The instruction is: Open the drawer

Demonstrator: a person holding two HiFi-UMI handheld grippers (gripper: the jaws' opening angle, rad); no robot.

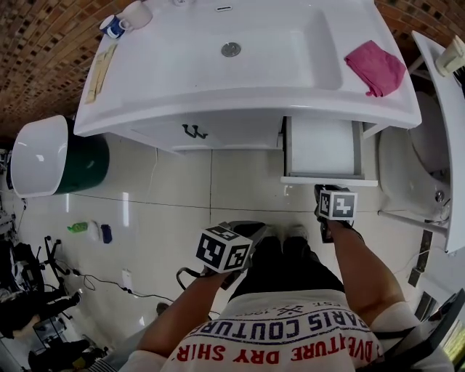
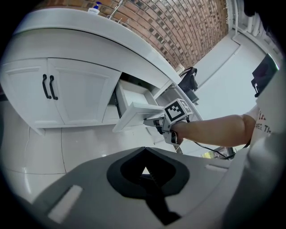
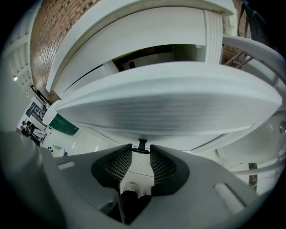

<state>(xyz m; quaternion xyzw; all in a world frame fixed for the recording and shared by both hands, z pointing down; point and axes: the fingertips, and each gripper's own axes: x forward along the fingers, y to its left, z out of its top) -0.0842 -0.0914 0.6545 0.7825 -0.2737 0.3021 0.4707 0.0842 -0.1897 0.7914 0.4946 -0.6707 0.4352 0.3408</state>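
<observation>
The white vanity's drawer point(image 1: 322, 181) stands pulled out at the right, under the sink basin point(image 1: 240, 51). My right gripper point(image 1: 325, 193) is at the drawer's front edge. In the right gripper view the broad white drawer front point(image 3: 170, 103) fills the picture, and its small dark handle point(image 3: 142, 145) sits between the mesh pads point(image 3: 119, 164), touching both. The left gripper view shows the same drawer point(image 2: 134, 112) from the side, with my right gripper point(image 2: 152, 121) on it. My left gripper point(image 1: 224, 249) hangs over the floor, away from the vanity, its jaws point(image 2: 145, 172) together and empty.
Two cabinet doors with black handles point(image 1: 194, 132) are left of the drawer. A pink cloth point(image 1: 374, 67) and a cup point(image 1: 135, 14) lie on the countertop. A white and green tub point(image 1: 43, 156) stands at the left, bottles point(image 1: 91, 230) on the floor, a toilet point(image 1: 425, 174) at the right.
</observation>
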